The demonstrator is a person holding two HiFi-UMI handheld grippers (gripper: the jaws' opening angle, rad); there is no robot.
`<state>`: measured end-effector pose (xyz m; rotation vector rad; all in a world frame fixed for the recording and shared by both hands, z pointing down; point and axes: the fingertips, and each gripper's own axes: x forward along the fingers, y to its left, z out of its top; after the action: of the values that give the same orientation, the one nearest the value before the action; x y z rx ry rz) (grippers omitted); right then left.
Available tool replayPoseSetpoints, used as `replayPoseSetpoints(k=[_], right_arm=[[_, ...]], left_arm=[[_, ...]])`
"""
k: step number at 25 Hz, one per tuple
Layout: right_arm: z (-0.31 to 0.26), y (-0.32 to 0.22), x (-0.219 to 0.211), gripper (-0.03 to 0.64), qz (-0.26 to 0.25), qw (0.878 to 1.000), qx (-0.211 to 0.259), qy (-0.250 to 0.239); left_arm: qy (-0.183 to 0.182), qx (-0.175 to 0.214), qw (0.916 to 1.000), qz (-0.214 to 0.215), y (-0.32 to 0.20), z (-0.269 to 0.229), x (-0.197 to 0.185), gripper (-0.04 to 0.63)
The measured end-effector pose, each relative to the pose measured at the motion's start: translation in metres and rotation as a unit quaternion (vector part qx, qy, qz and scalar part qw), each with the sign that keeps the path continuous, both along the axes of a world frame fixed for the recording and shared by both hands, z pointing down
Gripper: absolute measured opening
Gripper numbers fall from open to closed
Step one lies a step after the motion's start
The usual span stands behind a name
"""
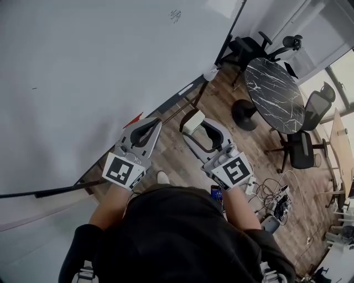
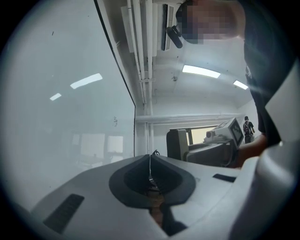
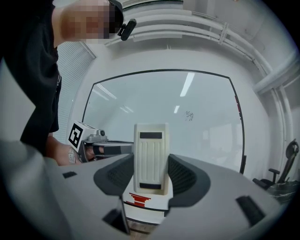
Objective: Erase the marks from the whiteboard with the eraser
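**A:** What is the right claw (image 3: 151,174) carrying?

**B:** It is pinching the eraser (image 3: 151,157), a cream block with a ribbed back and a dark strip at each end. The eraser is standing upright between the two dark pads (image 3: 186,176), which are pressing on its long sides.

**A:** And the left claw (image 2: 150,164)?

**B:** Its jaws are pressing together with nothing between them. Only a thin seam is showing in the left gripper view. The person (image 1: 182,232) is holding both claws out in front, side by side, near each other but not touching.

**A:** Where is the eraser sitting relative to the whiteboard (image 1: 94,66)?

**B:** In the head view it is hanging near the board's lower edge, off the white surface and above the wooden floor (image 1: 254,138). In the right gripper view the board is standing some way ahead of it, so the two are looking apart.

**A:** Are any marks showing?

**B:** A small dark scribble (image 1: 175,15) is sitting far up the board, toward its right side and well apart from the eraser. A tiny dash (image 1: 34,88) is showing out on the left part. The board is also reflecting ceiling lights.

**A:** What is lying beyond the board?

**B:** A round black marble worktop (image 1: 274,94) is standing on the floor with dark office chairs (image 1: 303,150) around it. A tangle of cables (image 1: 275,198) is lying near the person's right side.
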<state>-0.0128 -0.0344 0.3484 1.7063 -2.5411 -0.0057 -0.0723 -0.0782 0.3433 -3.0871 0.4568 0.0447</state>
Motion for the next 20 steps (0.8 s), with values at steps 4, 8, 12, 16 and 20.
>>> replayPoseSetpoints(k=[4, 8, 12, 16, 20], right_arm=[[0.003, -0.019, -0.003, 0.227, 0.005, 1.000, -0.003, -0.003], [0.005, -0.031, 0.001, 0.227, 0.005, 1.000, -0.004, -0.012], [0.002, -0.046, 0.011, 0.227, 0.007, 1.000, 0.003, -0.012], [-0.007, -0.065, 0.025, 0.227, -0.003, 1.000, 0.017, -0.006], [-0.020, -0.087, 0.043, 0.227, -0.018, 0.999, 0.038, 0.006]], left_arm=[[0.002, -0.006, 1.0000, 0.001, -0.020, 0.005, -0.002, 0.008], [0.001, -0.008, 1.0000, 0.001, -0.029, 0.007, 0.003, 0.008], [0.002, -0.005, 1.0000, 0.001, -0.038, 0.003, 0.010, 0.008], [0.002, 0.009, 0.9999, -0.013, -0.048, -0.007, 0.018, 0.008], [0.007, 0.019, 0.9990, -0.040, -0.062, -0.018, 0.029, 0.007]])
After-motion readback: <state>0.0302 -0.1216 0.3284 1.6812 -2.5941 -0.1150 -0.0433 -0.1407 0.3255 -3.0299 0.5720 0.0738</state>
